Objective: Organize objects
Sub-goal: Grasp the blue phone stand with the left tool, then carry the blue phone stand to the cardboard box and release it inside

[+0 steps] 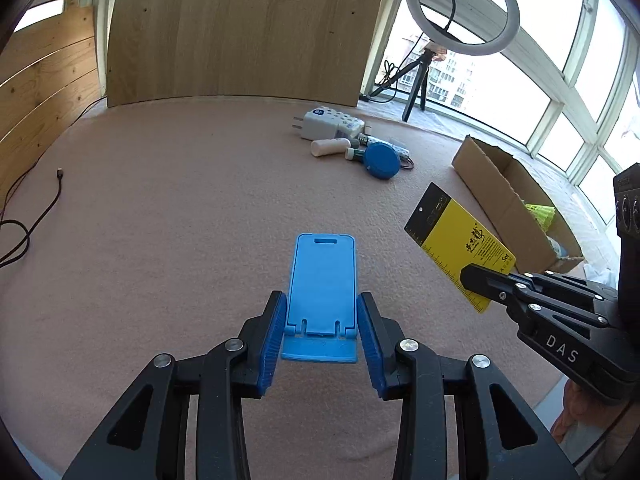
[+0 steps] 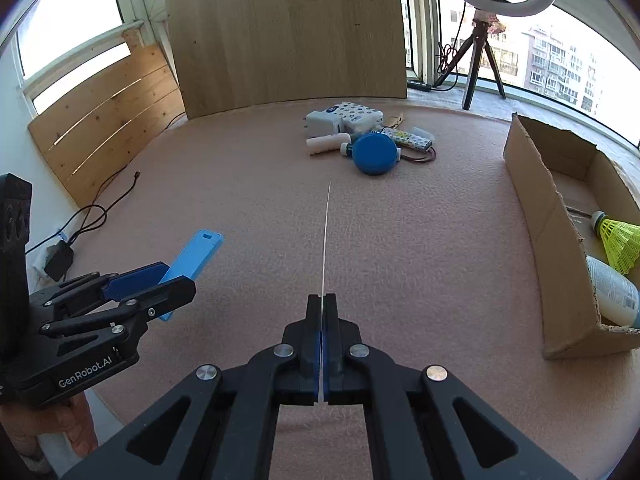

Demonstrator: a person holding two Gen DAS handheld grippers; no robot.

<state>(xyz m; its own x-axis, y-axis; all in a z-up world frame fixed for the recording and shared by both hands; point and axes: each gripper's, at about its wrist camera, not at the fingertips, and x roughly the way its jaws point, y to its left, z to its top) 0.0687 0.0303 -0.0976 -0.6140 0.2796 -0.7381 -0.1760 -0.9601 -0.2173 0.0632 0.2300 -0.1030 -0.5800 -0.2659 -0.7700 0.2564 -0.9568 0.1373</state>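
My left gripper (image 1: pixel 322 312) is shut on a light blue phone stand (image 1: pixel 322 280) and holds it above the pink mat; it also shows in the right wrist view (image 2: pixel 192 256). My right gripper (image 2: pixel 322 308) is shut on a flat yellow and black card, seen edge-on as a thin white line (image 2: pixel 326 236). In the left wrist view the card (image 1: pixel 460 242) is held up at the right, by the right gripper (image 1: pixel 474 280). An open cardboard box (image 2: pixel 536 216) stands at the right, holding a yellow shuttlecock (image 2: pixel 618 236) and a bottle (image 2: pixel 612 292).
A pile lies at the far middle of the mat: a white adapter (image 2: pixel 340 118), a cream tube (image 2: pixel 326 145), a blue round disc (image 2: pixel 374 155) and a patterned strip (image 2: pixel 408 138). A ring light on a tripod (image 2: pixel 480 52) stands behind. Black cables (image 2: pixel 92 216) lie at the left. A wooden board (image 2: pixel 288 32) stands at the back.
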